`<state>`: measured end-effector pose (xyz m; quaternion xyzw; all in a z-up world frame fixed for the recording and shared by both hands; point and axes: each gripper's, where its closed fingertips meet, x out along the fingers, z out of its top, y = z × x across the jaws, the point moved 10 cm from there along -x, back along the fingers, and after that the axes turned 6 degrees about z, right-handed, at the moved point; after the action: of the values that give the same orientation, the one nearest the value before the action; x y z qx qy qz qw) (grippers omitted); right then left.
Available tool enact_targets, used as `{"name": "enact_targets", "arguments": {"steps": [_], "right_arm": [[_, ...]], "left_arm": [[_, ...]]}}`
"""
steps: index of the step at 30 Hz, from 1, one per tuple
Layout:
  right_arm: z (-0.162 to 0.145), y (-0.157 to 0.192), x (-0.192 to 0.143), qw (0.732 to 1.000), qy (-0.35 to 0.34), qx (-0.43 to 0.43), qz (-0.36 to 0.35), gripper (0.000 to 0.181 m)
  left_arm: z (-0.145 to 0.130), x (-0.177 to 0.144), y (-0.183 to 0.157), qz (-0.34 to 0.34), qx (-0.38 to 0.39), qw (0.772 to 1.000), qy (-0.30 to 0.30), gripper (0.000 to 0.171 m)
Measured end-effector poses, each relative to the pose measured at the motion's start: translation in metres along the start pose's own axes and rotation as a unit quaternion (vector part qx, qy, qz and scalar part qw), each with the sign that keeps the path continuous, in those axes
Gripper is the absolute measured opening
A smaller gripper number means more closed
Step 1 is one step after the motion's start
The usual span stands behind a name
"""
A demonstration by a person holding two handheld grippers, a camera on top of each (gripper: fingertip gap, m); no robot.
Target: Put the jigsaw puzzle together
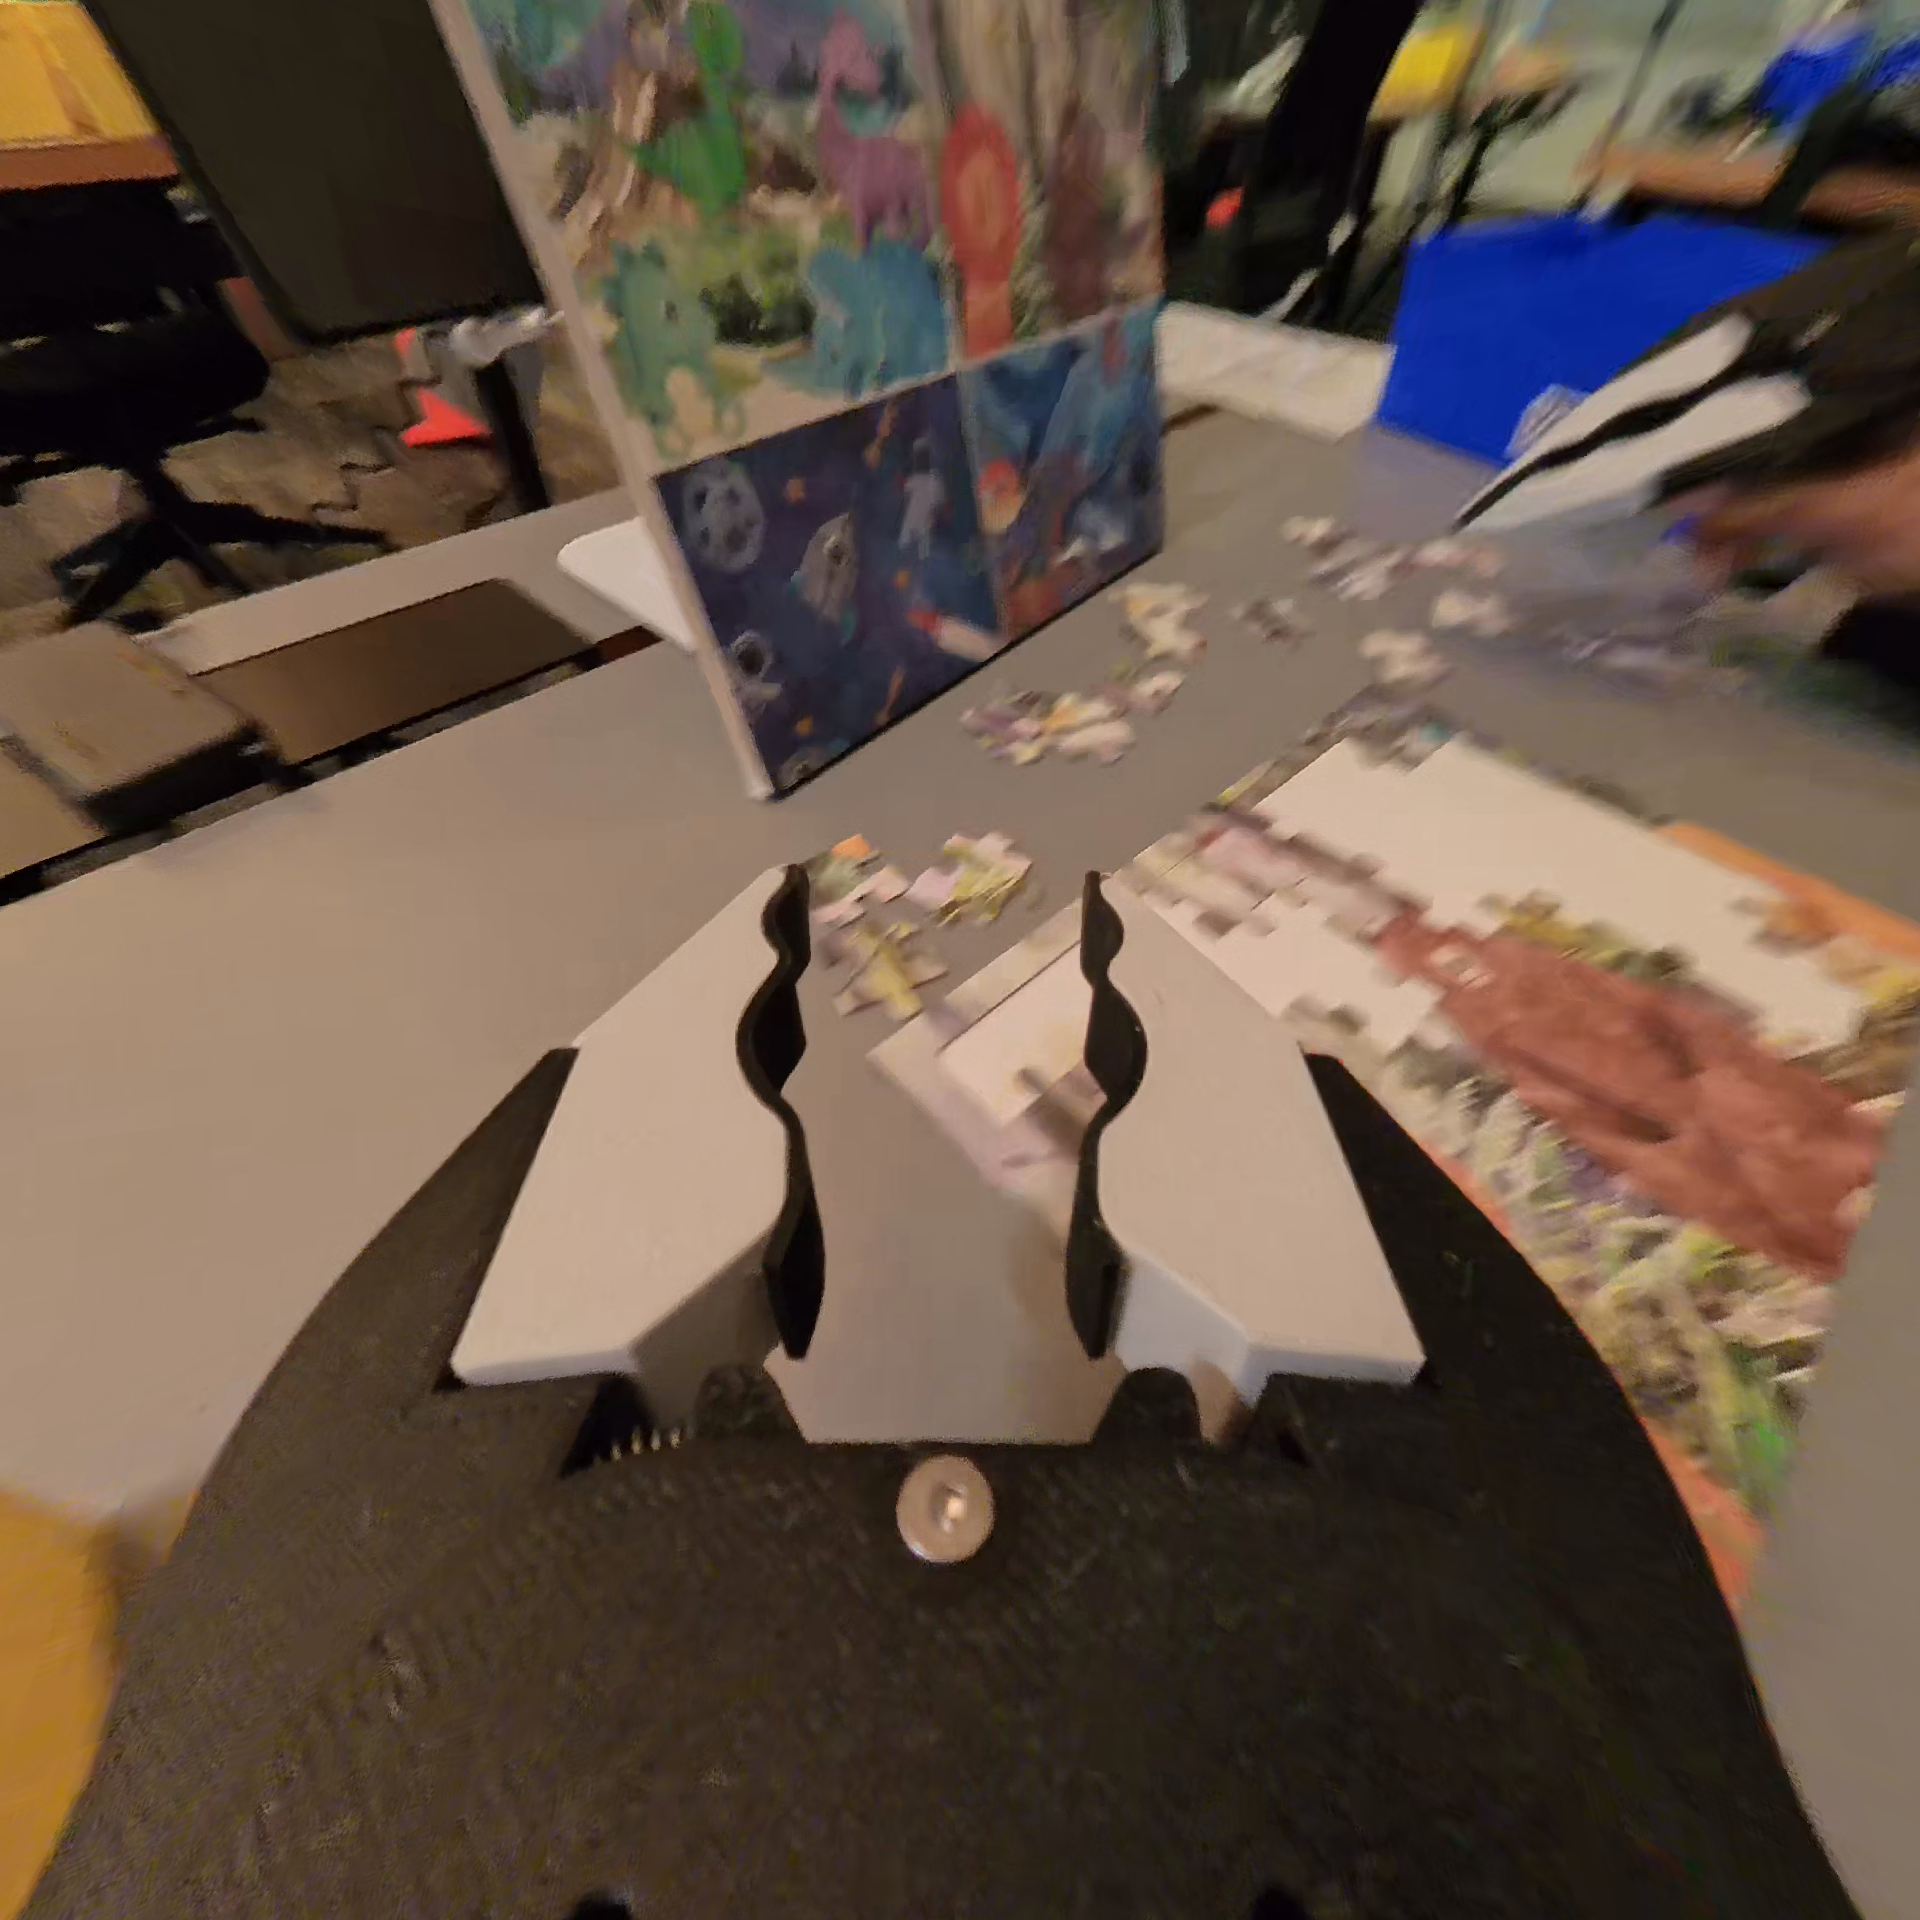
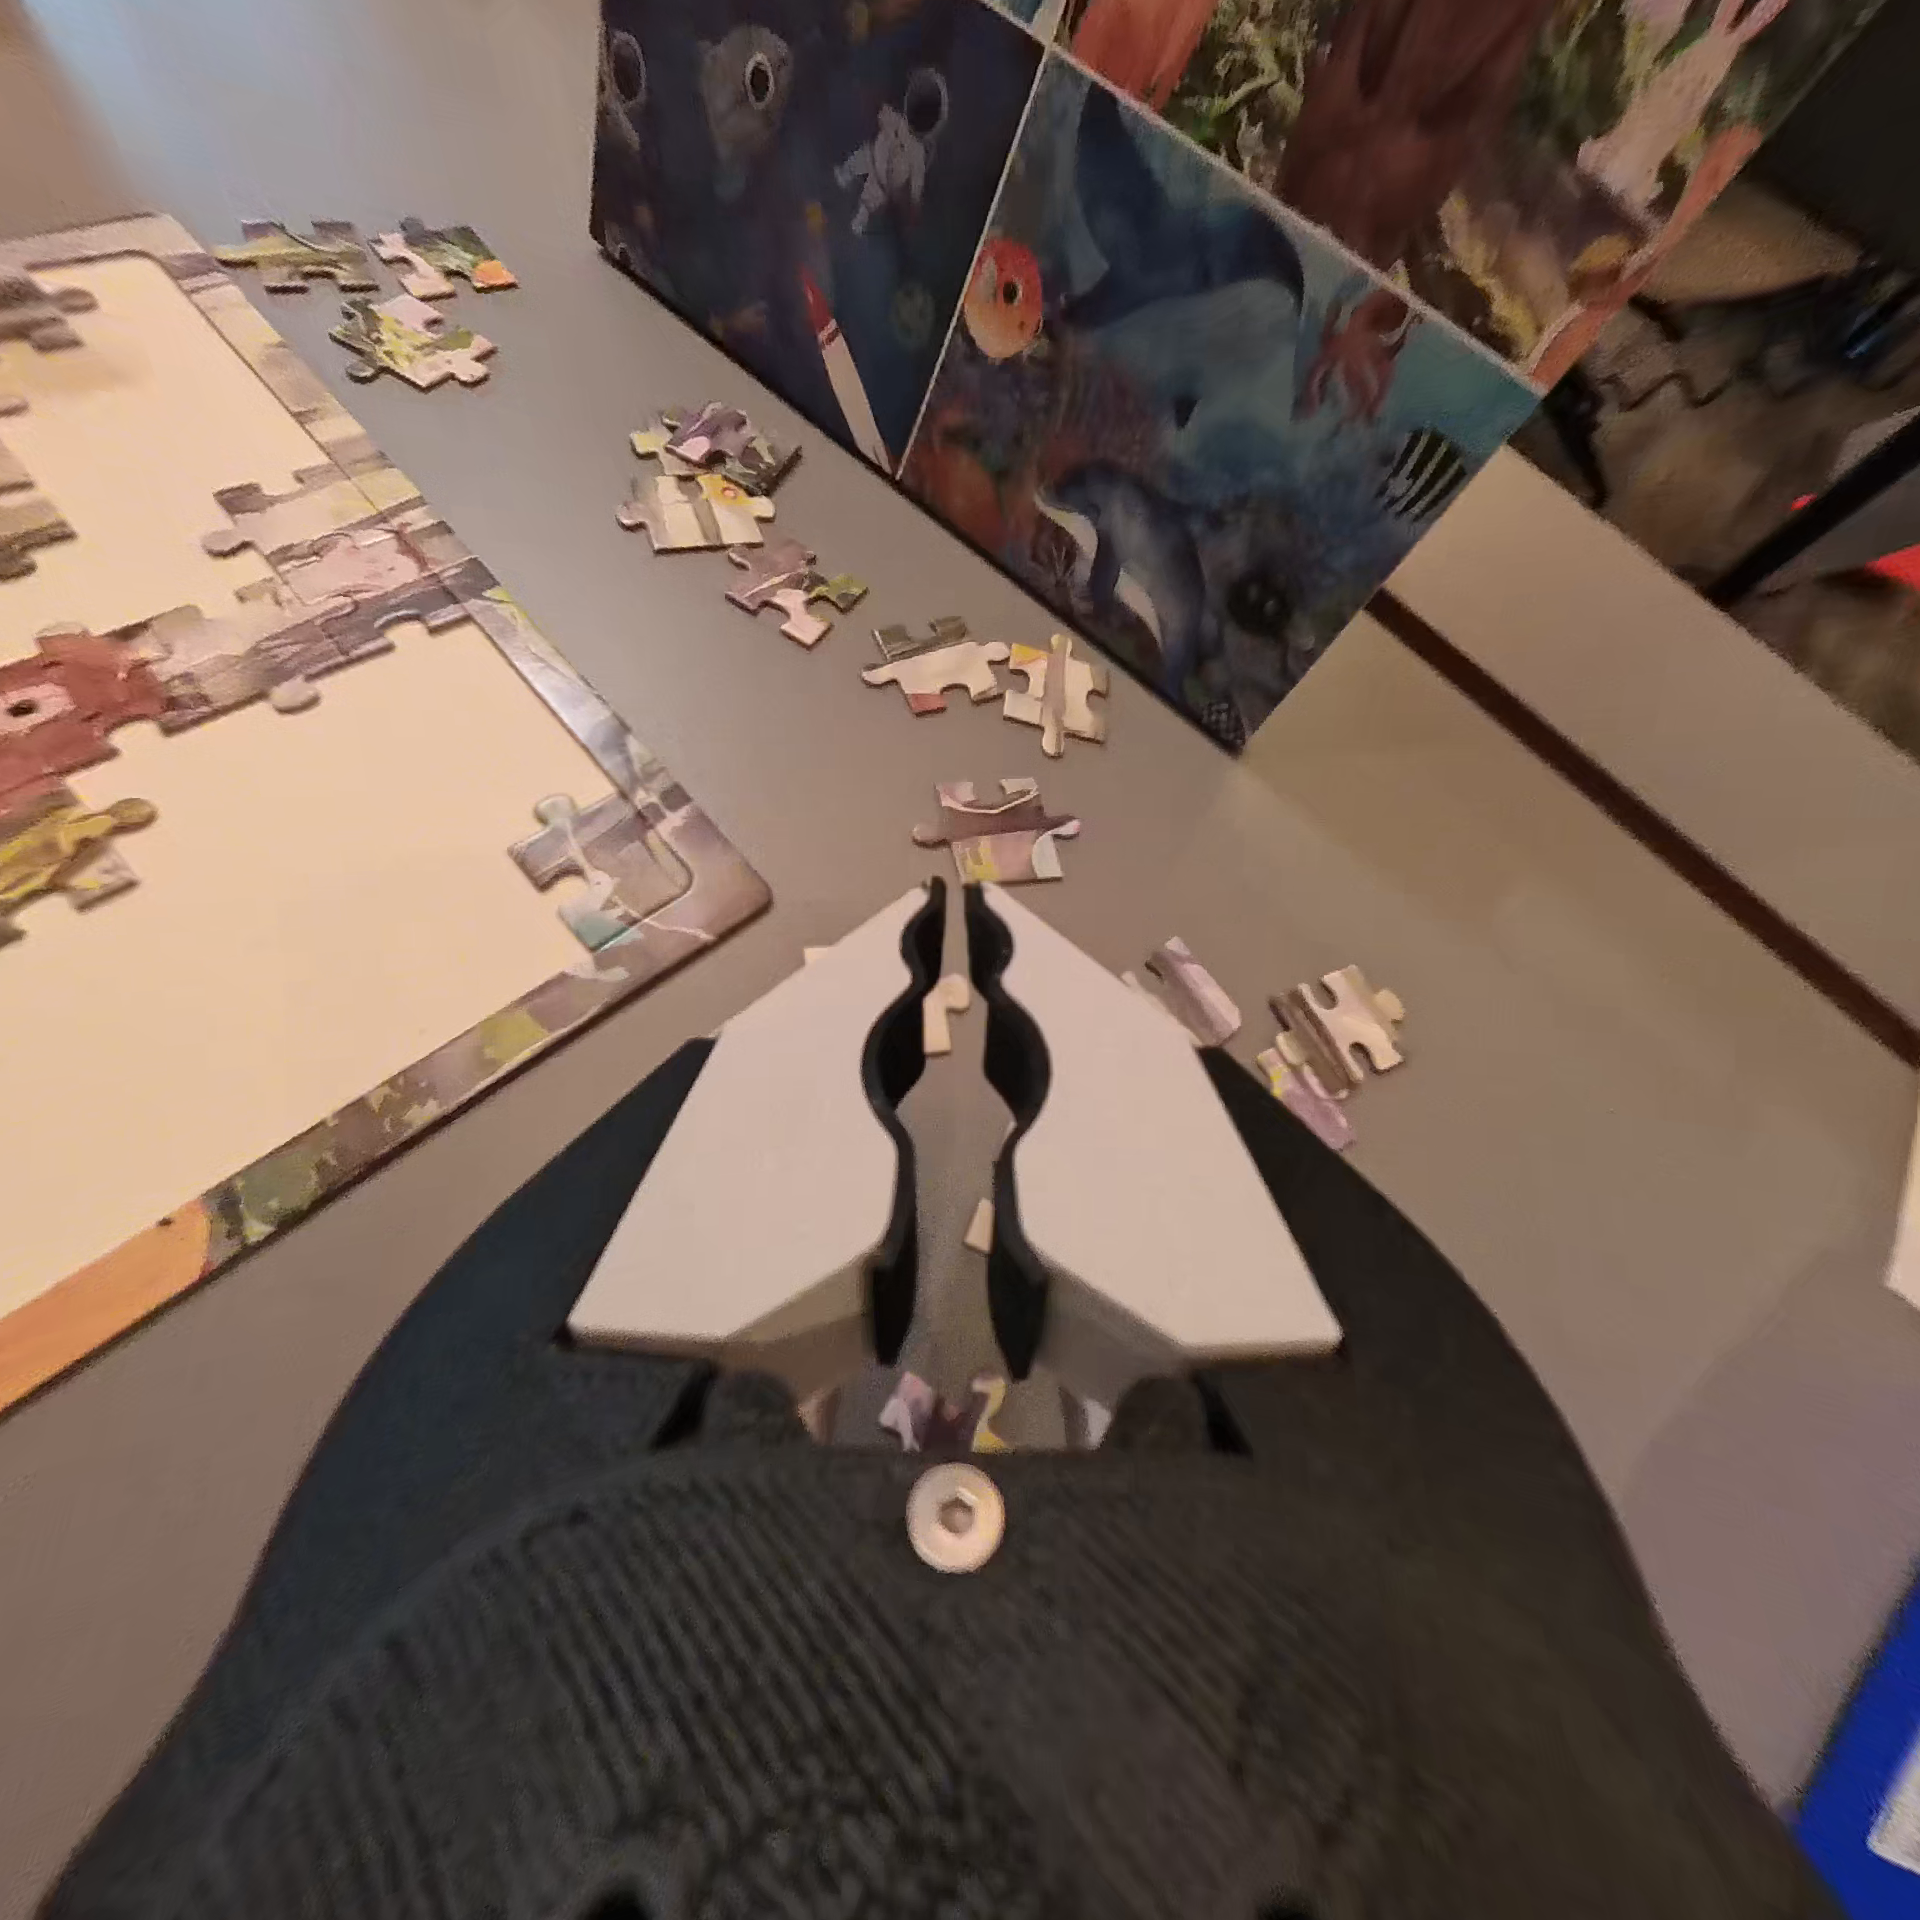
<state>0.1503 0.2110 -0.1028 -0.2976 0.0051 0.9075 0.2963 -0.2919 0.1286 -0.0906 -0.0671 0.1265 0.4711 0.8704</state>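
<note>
A puzzle board (image 1: 1382, 821) lies on the grey table, partly filled, with a brown figure across its middle; it also shows at the left of the right wrist view (image 2: 312, 883). Loose pieces (image 1: 1049, 722) lie beyond it and run in a line beside the board (image 2: 997, 831). My left gripper (image 1: 943, 894) is open and empty, low over the table at the board's near corner. My right gripper (image 2: 956, 891) is shut to a thin slit above a few loose pieces; pale bits show through the slit. It also appears blurred at the upper right of the left wrist view (image 1: 1621, 436).
The picture-covered puzzle box (image 1: 883, 540) stands upright behind the pieces, close to the line of pieces in the right wrist view (image 2: 1143, 416). A blue bin (image 1: 1538, 332) sits at the back right. A dark seam (image 2: 1662, 810) marks the table's edge. An office chair (image 1: 135, 416) stands off the table. My hands' fingertips stand some 35 centimetres from each other.
</note>
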Motion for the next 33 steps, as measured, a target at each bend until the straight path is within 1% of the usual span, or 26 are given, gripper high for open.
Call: {"name": "enact_targets", "arguments": {"steps": [2, 3, 5, 6, 8, 11, 13, 16, 18, 20, 24, 27, 33], "right_arm": [[0.004, 0.001, -0.001, 0.999, 0.009, -0.014, -0.030, 0.010], [0.004, -0.003, -0.003, 0.999, 0.010, -0.020, -0.048, 0.016], [-0.002, -0.016, -0.006, 0.997, 0.002, -0.018, -0.082, 0.025], [-0.008, -0.024, -0.005, 0.996, 0.002, -0.003, -0.086, 0.030], [-0.020, -0.039, 0.002, 0.997, 0.023, 0.052, -0.059, 0.039], [-0.031, -0.046, 0.017, 0.990, 0.057, 0.130, -0.014, 0.043], [-0.033, -0.046, 0.027, 0.986, 0.069, 0.151, -0.015, 0.043], [-0.035, -0.051, 0.035, 0.981, 0.095, 0.162, -0.049, 0.049], [-0.037, -0.054, 0.036, 0.977, 0.092, 0.184, -0.049, 0.050], [-0.038, -0.057, 0.037, 0.977, 0.084, 0.192, -0.046, 0.047], [-0.034, -0.058, 0.042, 0.979, 0.088, 0.180, -0.039, 0.034], [-0.033, -0.057, 0.042, 0.979, 0.095, 0.177, -0.033, 0.033], [-0.030, -0.051, 0.040, 0.982, 0.083, 0.168, -0.002, 0.032]], "left_arm": [[0.007, 0.006, -0.015, -0.052, -0.035, 0.998, -0.024, 0.053], [0.009, 0.010, -0.023, -0.071, -0.042, 0.996, -0.025, 0.054], [0.010, 0.017, -0.038, -0.088, -0.034, 0.995, -0.017, 0.054], [0.011, 0.020, -0.043, -0.090, -0.025, 0.996, -0.013, 0.053], [0.010, 0.024, -0.051, -0.093, -0.014, 0.996, -0.008, 0.053], [0.010, 0.027, -0.056, -0.102, -0.018, 0.995, -0.007, 0.053], [0.009, 0.027, -0.056, -0.103, -0.023, 0.994, -0.009, 0.053], [0.009, 0.027, -0.055, -0.104, -0.027, 0.994, -0.011, 0.053], [0.009, 0.026, -0.054, -0.106, -0.029, 0.994, -0.012, 0.052], [0.008, 0.026, -0.054, -0.105, -0.027, 0.994, -0.011, 0.052], [0.006, 0.027, -0.054, -0.105, -0.022, 0.994, -0.006, 0.052], [0.005, 0.027, -0.053, -0.102, -0.019, 0.995, -0.003, 0.052], [0.006, 0.025, -0.052, -0.095, -0.015, 0.995, -0.007, 0.052]]}}
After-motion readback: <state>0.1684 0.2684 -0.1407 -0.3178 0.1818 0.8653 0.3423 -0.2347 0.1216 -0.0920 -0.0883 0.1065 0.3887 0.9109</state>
